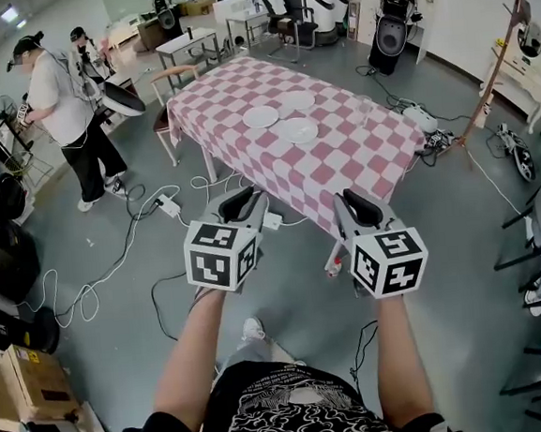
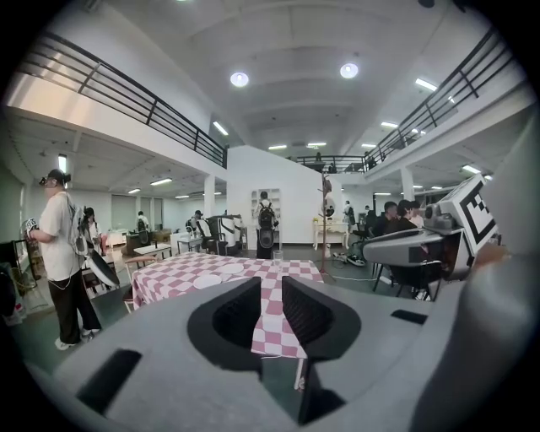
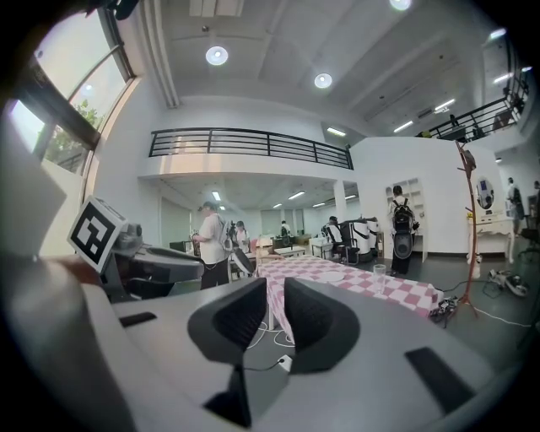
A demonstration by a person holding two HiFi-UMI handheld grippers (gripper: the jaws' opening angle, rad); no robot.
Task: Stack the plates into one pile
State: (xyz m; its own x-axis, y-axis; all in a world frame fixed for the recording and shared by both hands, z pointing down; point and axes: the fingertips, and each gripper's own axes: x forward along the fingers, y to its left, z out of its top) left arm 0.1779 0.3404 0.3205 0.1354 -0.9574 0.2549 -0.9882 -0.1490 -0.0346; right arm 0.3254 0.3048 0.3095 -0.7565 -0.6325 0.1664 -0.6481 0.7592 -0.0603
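Three white round plates [image 1: 298,131] lie apart on the pink-and-white checked surface [image 1: 359,151], well ahead, between both lines of reach. Left gripper [image 1: 241,203] and right gripper [image 1: 359,208]: jaws narrowly parted, empty, about equally distant.

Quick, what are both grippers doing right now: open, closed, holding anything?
Left gripper: open a little, nothing between the jaws.
Right gripper: open a little, nothing between the jaws.

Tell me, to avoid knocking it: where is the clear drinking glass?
Head view: the clear drinking glass stands on the pink-checked table, right of the three white plates.
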